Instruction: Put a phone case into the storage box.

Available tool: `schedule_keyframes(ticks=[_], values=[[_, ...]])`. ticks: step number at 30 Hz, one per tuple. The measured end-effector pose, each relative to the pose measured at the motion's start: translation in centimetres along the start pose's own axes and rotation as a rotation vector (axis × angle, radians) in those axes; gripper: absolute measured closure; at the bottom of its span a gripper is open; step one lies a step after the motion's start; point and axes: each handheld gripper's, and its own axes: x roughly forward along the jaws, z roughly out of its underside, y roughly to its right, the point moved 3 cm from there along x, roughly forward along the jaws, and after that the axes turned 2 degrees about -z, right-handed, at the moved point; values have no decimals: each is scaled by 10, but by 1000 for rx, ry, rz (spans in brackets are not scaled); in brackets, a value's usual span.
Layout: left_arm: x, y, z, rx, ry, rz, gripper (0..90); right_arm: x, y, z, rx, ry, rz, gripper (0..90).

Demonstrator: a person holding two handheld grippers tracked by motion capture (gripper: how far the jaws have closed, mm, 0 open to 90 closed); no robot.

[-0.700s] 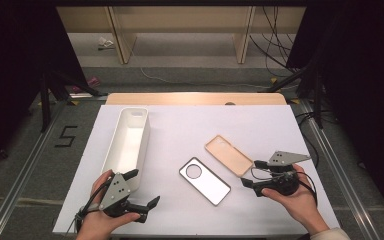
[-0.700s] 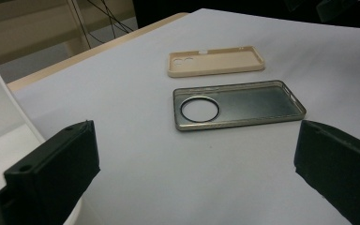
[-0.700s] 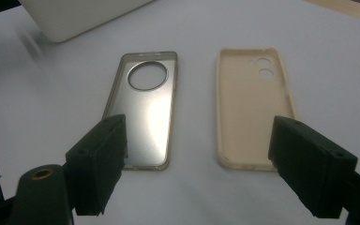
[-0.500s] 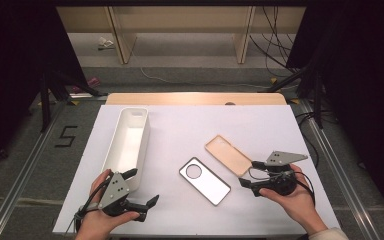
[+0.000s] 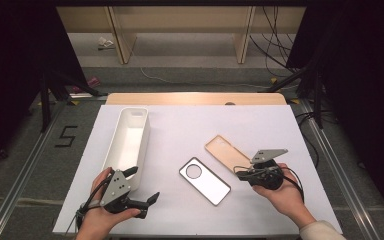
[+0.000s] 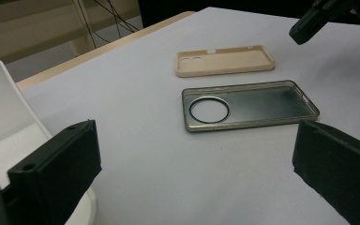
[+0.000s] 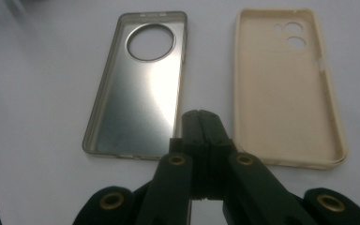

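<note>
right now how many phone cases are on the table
2: a grey clear case lying open side up mid-table, and a beige case beside it, nearer the right gripper. None seems hidden.

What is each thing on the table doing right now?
Left gripper: open, holding nothing.
Right gripper: shut, holding nothing.
Grey phone case: flat, hollow side up, untouched.
Beige phone case: flat, hollow side up, untouched.
White bin: upright, with nothing in it.

White table (image 5: 190, 125), grey floor (image 5: 25, 150), wooden shelving (image 5: 180, 20)
</note>
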Motion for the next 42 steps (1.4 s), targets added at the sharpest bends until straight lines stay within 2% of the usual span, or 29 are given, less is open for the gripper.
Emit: schedule_keyframes(ticks=[2, 4, 5, 9, 14, 27, 30, 34, 40, 42], values=[[0, 0, 1, -2, -2, 3, 11, 8, 0, -2, -3, -34, 1, 900], [0, 1, 1, -1, -2, 3, 12, 22, 0, -4, -1, -103, -3, 900], [0, 1, 1, 1, -3, 4, 12, 22, 0, -4, -1, -103, -3, 900], [0, 1, 1, 2, -4, 8, 13, 37, 1, -4, 7, -189, -12, 900], [-1, 1, 2, 3, -5, 9, 15, 46, -1, -1, 9, -265, -20, 900], [0, 2, 2, 8, -6, 14, 15, 49, -9, 1, 10, -316, -50, 900], [0, 2, 2, 8, -7, 15, 15, 53, -21, -2, -21, -332, -74, 900], [0, 3, 2, 8, -6, 16, 15, 56, -30, -4, -49, -340, -85, 900], [0, 3, 2, 6, -6, 19, 15, 64, -48, -8, -86, -349, -121, 900], [0, 3, 2, 6, -7, 19, 15, 64, -50, -9, -87, -351, -120, 900]])
